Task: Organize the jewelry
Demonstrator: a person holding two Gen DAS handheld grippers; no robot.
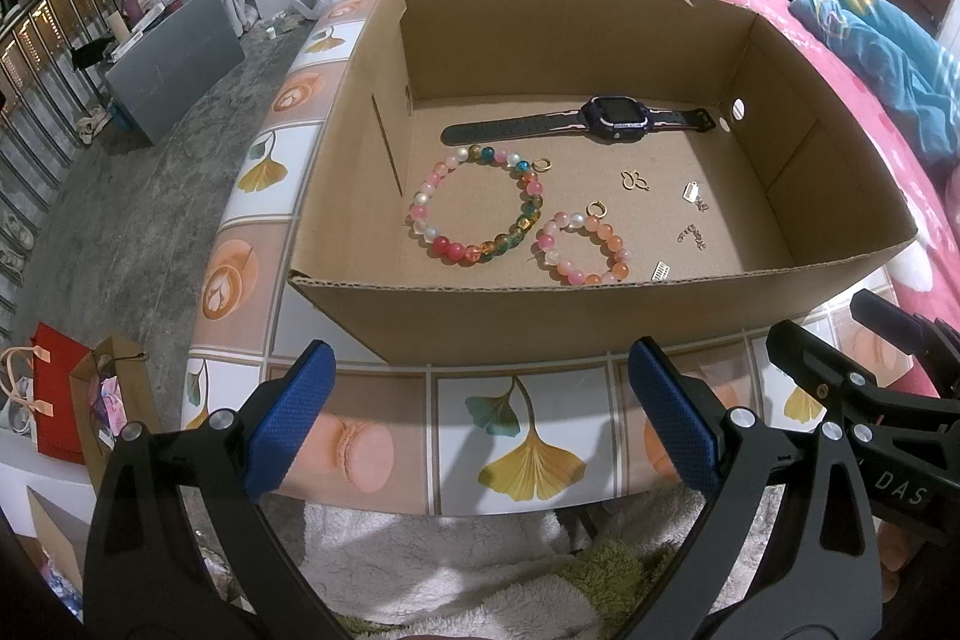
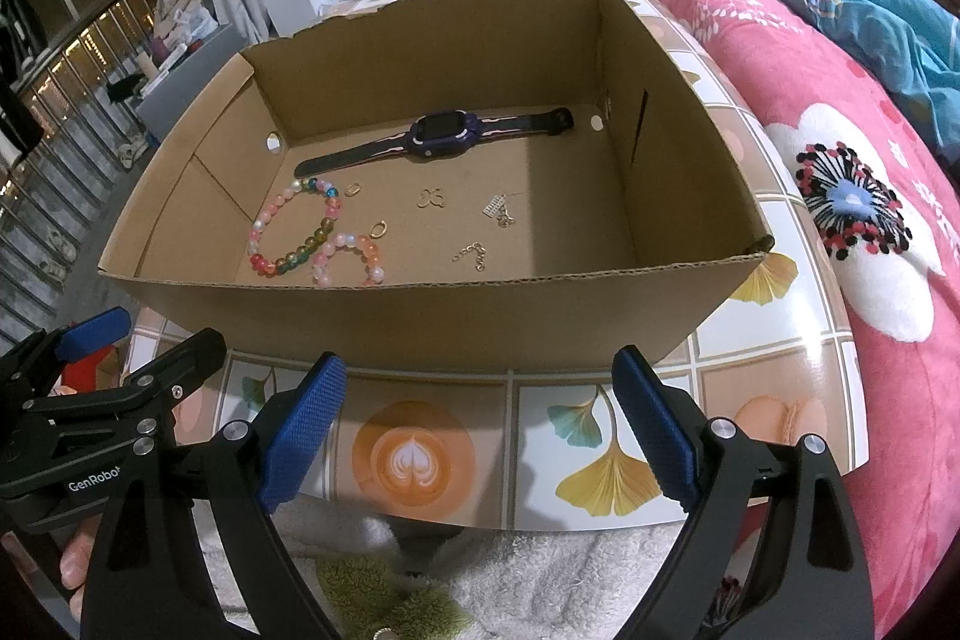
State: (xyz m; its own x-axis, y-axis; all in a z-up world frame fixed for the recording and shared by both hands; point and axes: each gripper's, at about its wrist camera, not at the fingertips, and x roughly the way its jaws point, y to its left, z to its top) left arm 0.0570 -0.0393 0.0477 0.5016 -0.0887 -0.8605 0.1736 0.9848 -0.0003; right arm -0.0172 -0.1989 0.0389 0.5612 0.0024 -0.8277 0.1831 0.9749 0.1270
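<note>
Fingers (image 1: 294,418) of both grippers are gaping wide, holding nothing, short of the cardboard box (image 1: 456,316).
Watch (image 1: 591,118), bead bracelets (image 1: 477,208) and small charms (image 1: 693,214) are lying inside, seemingly already collected together.

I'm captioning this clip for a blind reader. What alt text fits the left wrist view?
An open cardboard box on a patterned table holds a dark watch, two beaded bracelets and small gold pieces. The left gripper hovers open before the box, empty.

Two bead bracelets (image 1: 477,211), a flat watch (image 1: 585,119) inside cardboard box (image 1: 540,304).
</note>
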